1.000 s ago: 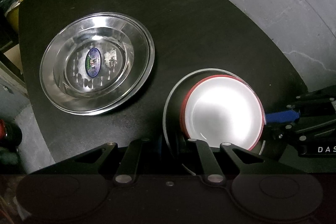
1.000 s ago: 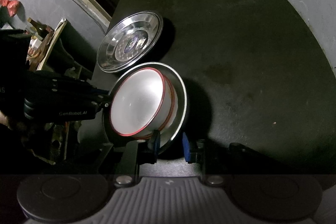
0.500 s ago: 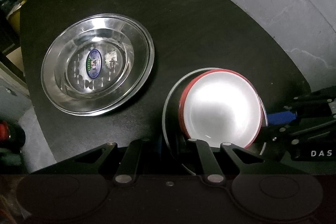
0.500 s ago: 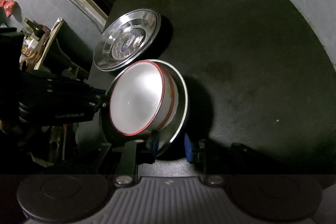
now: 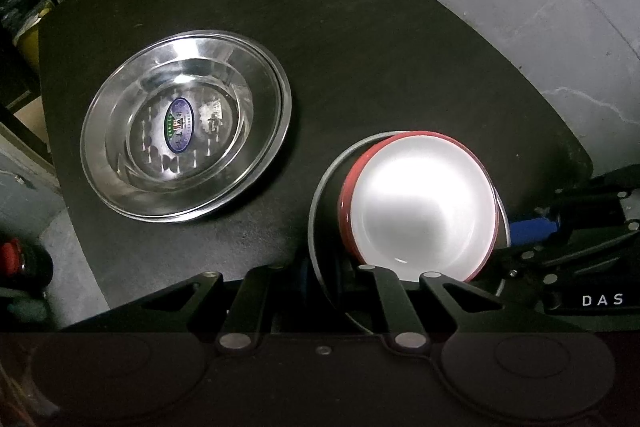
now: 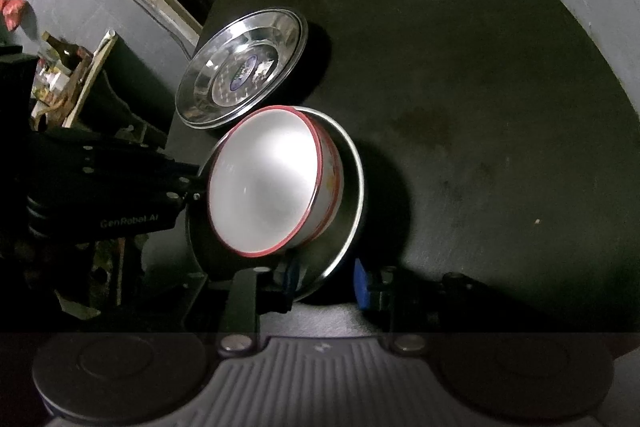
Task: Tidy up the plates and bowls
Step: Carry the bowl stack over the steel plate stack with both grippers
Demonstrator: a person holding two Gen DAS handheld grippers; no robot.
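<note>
A white bowl with a red rim is sitting tilted inside a steel plate, and the pair is being held up off the black worktop, near its front edge, with a shadow being cast beneath it. The plate's near rim is being pinched by the left gripper, whose fingers are closed on the thin metal edge. The right gripper is being held at the opposite rim with its fingers parted; the rim is lying between the blue pads, and no firm contact is being shown on the outer pad. It is judged that the step in hand is the carrying or setting down of this stack, and that it is best done by keeping the plate level, since the bowl is leaning and could slide; a second hold from the right side is advised before any travel. A second steel plate, bearing an oval label, is lying flat on the worktop, well apart to the left. Counted: two steel plates, one bowl, two grippers. Whether a further plate is nested under the labelled one cannot be told.
</note>
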